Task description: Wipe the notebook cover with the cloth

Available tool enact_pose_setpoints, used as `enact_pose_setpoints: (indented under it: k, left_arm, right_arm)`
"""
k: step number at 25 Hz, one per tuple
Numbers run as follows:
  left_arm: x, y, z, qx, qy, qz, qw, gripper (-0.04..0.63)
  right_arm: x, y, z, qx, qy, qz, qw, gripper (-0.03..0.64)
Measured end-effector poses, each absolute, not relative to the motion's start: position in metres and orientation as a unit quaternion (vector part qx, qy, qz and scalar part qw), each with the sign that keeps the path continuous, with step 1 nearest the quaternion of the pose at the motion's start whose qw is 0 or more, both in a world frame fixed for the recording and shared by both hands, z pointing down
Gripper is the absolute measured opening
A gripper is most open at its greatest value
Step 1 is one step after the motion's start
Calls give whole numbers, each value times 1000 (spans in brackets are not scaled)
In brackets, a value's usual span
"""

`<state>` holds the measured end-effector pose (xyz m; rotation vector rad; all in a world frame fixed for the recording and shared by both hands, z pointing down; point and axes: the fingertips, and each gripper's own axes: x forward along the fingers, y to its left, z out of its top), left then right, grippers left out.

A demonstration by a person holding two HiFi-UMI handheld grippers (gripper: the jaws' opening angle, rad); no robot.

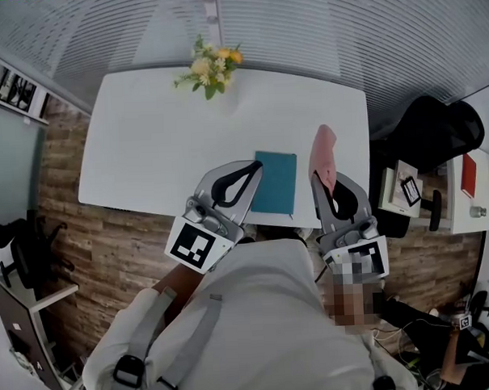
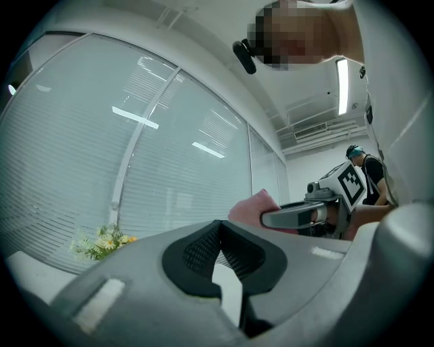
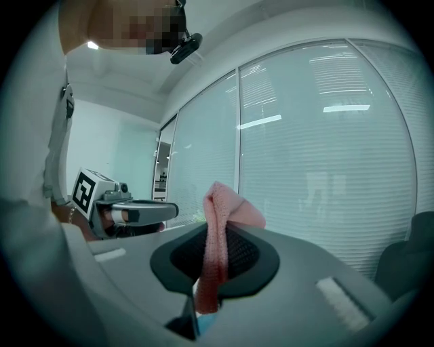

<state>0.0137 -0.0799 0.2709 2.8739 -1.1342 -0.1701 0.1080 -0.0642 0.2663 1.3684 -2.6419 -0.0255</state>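
pink cloth (image 1: pixel 324 154), teal notebook (image 1: pixel 275 181), white table (image 1: pixel 145 146)

No legible writing, numbers or brands show in any view

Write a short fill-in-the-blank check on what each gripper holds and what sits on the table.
1. The right gripper is shut on a ___ cloth.
2. The left gripper is shut and holds ___.
3. The notebook on the white table has a ___ cover.
4. The flowers stand at the table's ___ edge from the person.

Missing words: pink; nothing; teal; far.
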Motion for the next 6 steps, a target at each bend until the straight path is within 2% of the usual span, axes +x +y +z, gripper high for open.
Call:
enact_pose_setpoints:
  k: [6]
  left_arm:
    - [17,-78,268,928,-367,-55,24,2]
  right_arm:
    - [110,-61,262,459,-884,-11,84,26]
